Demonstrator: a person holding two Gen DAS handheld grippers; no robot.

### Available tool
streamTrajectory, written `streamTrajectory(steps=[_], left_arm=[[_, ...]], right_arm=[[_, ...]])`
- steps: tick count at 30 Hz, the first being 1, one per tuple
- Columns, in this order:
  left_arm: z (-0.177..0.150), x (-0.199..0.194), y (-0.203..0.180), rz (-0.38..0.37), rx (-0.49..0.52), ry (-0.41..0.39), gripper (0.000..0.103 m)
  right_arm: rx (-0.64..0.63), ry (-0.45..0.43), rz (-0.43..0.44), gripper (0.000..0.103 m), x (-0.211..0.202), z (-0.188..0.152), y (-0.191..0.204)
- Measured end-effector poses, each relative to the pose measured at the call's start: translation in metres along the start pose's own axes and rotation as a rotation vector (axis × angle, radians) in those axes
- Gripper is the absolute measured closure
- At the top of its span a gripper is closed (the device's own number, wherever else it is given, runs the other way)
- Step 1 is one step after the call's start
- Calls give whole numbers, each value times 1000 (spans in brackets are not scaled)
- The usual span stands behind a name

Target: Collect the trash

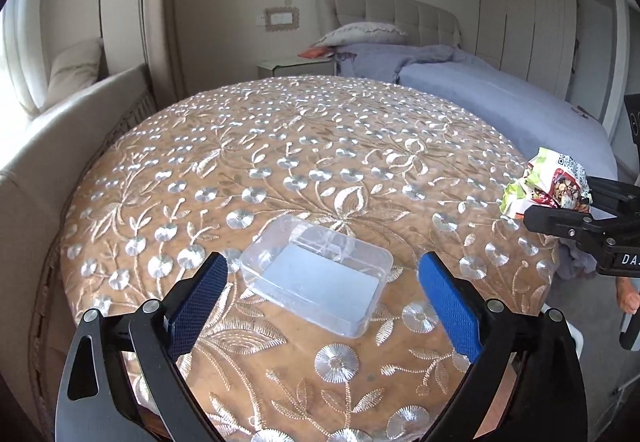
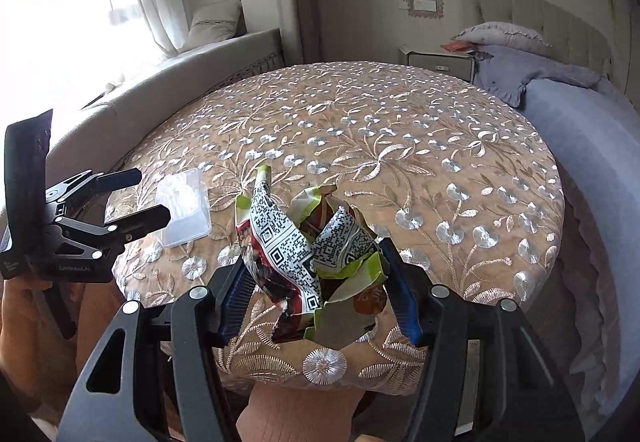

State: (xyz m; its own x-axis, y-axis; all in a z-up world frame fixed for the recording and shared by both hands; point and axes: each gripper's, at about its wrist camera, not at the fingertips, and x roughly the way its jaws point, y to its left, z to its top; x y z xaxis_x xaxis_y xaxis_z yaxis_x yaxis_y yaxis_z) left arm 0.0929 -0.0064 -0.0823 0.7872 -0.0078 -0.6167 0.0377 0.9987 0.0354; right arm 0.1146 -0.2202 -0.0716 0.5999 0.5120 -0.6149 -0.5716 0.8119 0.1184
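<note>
A clear plastic box [image 1: 318, 280] lies on the round embroidered tablecloth [image 1: 304, 146], just ahead of my left gripper [image 1: 322, 294], which is open with its blue pads on either side of the box's near end. My right gripper [image 2: 314, 278] is shut on a crumpled snack wrapper [image 2: 304, 254] printed with QR codes, held above the table's near edge. The wrapper [image 1: 546, 184] and the right gripper [image 1: 560, 216] also show at the right in the left wrist view. The box [image 2: 184, 208] and left gripper [image 2: 132, 198] show at the left in the right wrist view.
A bed with blue bedding [image 1: 492, 102] stands right of the table, a nightstand [image 1: 296, 66] behind it. A curved beige sofa [image 1: 60, 130] wraps the table's left side. A person's knee [image 2: 300, 414] is below the table's near edge.
</note>
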Motion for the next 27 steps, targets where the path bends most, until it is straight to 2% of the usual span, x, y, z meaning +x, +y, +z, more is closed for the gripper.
streamTrajectory(steps=[1, 4, 7, 9, 13, 15, 17, 18, 20, 22, 27], left_arm=[[-2, 6, -1, 27, -5, 17, 6], [-4, 19, -3, 42, -85, 69, 5], [-4, 30, -8, 108, -168, 103, 5], [-3, 40, -10, 109, -207, 132, 5], [-1, 53, -19, 192, -215, 157, 5], [4, 57, -18, 198, -241, 167, 5], [7, 57, -11, 159, -269, 153, 5], [9, 59, -7, 125, -266, 161, 7], [8, 59, -7, 164, -197, 157, 27], [6, 55, -3, 152, -165, 147, 46], [1, 44, -9, 130, -99, 135, 47]], right_arm=[[2, 0, 1, 42, 0, 0, -1], [6, -4, 1, 42, -1, -2, -2], [12, -4, 7, 41, -1, -4, -4], [14, -4, 11, 41, 0, -4, -6], [18, -1, 28, 41, 5, -7, -10], [25, 4, 38, 41, 9, -8, -14], [34, 10, 47, 41, 12, -9, -17], [38, 10, 52, 41, 13, -10, -19], [42, 9, 55, 41, 13, -11, -22], [50, 1, 61, 41, 11, -12, -26], [93, -9, 79, 41, 7, -17, -33]])
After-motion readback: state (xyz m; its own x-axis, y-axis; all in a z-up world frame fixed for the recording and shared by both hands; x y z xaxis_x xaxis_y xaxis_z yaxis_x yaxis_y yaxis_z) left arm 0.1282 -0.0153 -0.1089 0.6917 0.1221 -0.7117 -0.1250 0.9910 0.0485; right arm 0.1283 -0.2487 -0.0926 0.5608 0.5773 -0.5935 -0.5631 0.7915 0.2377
